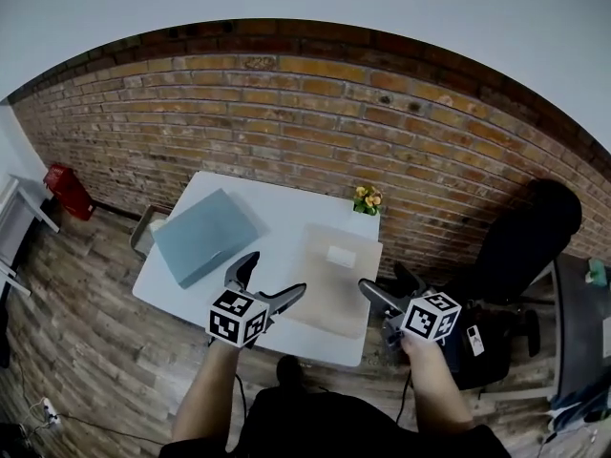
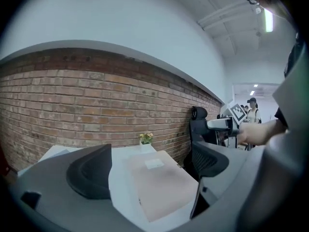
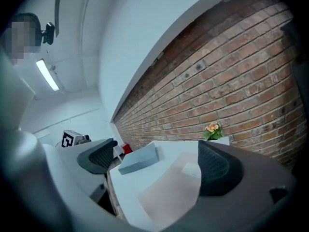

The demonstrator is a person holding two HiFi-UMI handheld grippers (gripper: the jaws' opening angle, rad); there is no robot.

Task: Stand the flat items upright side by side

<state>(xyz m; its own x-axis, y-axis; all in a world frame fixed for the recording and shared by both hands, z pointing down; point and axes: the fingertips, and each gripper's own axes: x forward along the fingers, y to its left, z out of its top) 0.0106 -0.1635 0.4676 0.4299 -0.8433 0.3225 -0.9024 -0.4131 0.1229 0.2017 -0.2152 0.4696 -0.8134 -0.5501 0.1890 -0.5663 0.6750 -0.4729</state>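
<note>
Logging left to right. The grey-blue flat item lies flat on the left half of the counter, skewed, with its long axis diagonal to the wall. My left hand-held gripper hovers at the near edge between the two items, jaws apart, nothing in them. The beige flat item lies flat just right of it, long axis running away from me toward the flower pot. My right hand-held gripper, also spread and empty, sits off its near right corner. Judgement: the beige item is nearer both grippers, and neither item stands yet.
</note>
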